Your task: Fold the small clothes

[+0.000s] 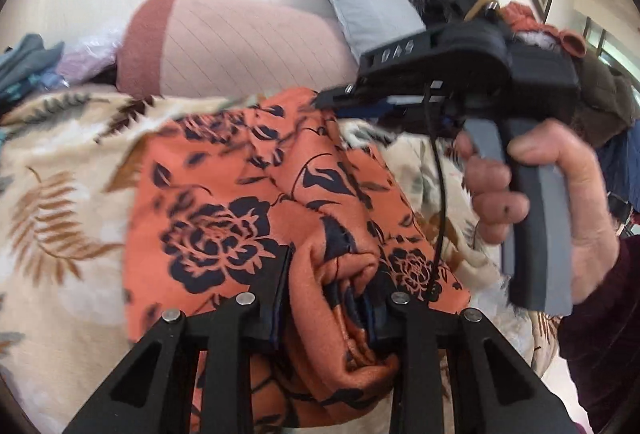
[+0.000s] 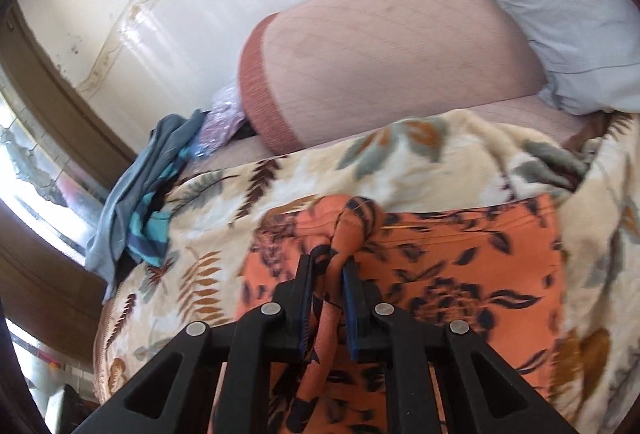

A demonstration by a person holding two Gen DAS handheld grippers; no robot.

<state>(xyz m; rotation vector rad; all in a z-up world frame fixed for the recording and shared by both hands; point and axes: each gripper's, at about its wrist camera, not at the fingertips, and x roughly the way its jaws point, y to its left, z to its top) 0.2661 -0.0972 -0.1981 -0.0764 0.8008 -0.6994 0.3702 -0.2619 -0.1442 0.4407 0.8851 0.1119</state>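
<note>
An orange garment with dark blue flowers (image 1: 240, 194) lies on a cream leaf-print blanket (image 1: 60, 194). My left gripper (image 1: 330, 274) is shut on a bunched fold of the garment near its front edge. My right gripper (image 1: 324, 100) shows in the left wrist view at the garment's far edge, held by a hand (image 1: 552, 186). In the right wrist view my right gripper (image 2: 327, 266) is shut on a twisted bunch of the same garment (image 2: 460, 254), lifting it a little off the blanket (image 2: 400, 162).
A pink bolster pillow (image 1: 224, 46) and a grey-blue pillow (image 1: 364, 2) lie behind the blanket against a white wall. A pile of blue and teal clothes (image 2: 136, 186) lies at the blanket's far left by a window. More clothes (image 1: 600, 98) are heaped at the right.
</note>
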